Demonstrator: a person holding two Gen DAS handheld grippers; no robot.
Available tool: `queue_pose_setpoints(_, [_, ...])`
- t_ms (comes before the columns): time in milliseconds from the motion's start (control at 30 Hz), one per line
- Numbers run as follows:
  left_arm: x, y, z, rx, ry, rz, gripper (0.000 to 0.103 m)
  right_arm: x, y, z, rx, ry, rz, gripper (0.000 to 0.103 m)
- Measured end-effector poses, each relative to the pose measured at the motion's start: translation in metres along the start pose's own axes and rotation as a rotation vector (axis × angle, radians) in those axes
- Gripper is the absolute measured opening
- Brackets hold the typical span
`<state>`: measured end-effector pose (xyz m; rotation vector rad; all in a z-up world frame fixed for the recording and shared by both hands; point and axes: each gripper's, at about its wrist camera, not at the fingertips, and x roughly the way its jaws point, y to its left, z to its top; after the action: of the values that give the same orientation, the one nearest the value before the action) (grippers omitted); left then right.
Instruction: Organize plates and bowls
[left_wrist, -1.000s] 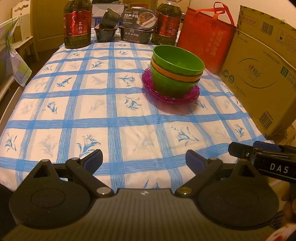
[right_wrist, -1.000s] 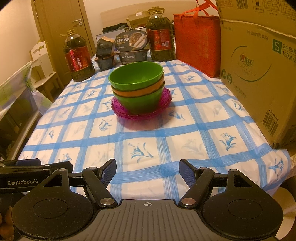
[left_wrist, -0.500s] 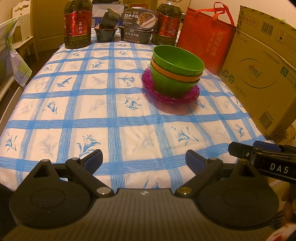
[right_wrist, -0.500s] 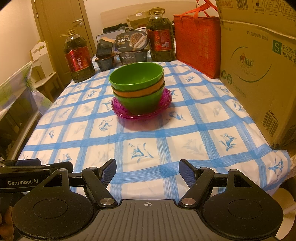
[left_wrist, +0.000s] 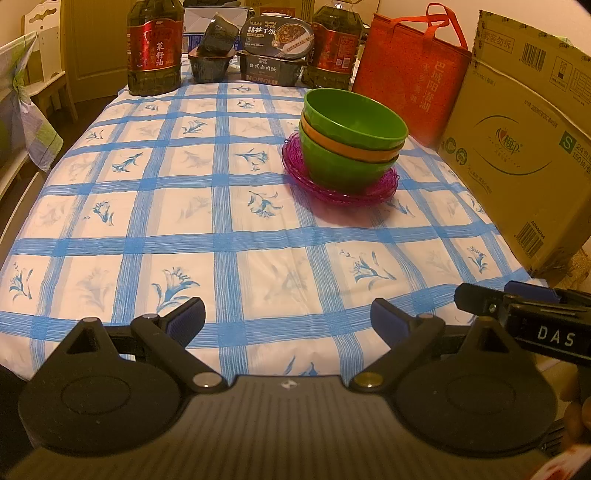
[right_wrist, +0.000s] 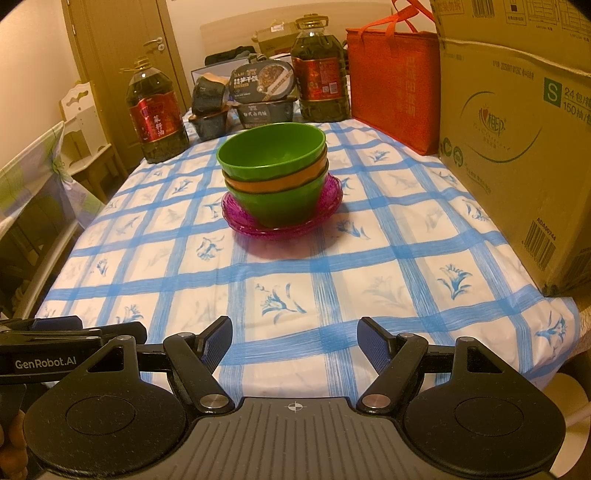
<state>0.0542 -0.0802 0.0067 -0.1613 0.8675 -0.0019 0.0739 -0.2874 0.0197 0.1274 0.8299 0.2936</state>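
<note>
No change from the earlier frames: the left gripper (left_wrist: 287, 316) and right gripper (right_wrist: 294, 335) remain at the near desk (left_wrist: 258, 273) edge, jaws released and empty. The stacked bowls (right_wrist: 273, 171) sit on the magenta plates (right_wrist: 325, 206) mid-desk. A cardboard box (right_wrist: 517, 147) and red bag (right_wrist: 393, 85) stand alongside on the right.

The right gripper (right_wrist: 294, 338) sits at the bottom centre of the frame, its blue-padded fingers (right_wrist: 218, 338) spread wide with nothing between them, over the near edge of the blue-checked tablecloth (right_wrist: 332, 295). At centre, a green bowl (right_wrist: 271, 151) nests in an orange bowl (right_wrist: 275, 182) and a second green bowl (right_wrist: 280, 206), all stacked on purple plates (right_wrist: 328, 197). At lower left the left gripper (right_wrist: 70, 330) juts in, side-on. A cardboard box (right_wrist: 517, 147) fills the right edge
</note>
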Motion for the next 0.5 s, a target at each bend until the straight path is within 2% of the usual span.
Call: queue_pose_setpoints(500, [-0.0006, -0.0019, -0.0042, -0.005, -0.015, 0.001, 0.095, 0.0000, 0.0002, 0.0001, 0.000, 0.000, 0.000, 0.074])
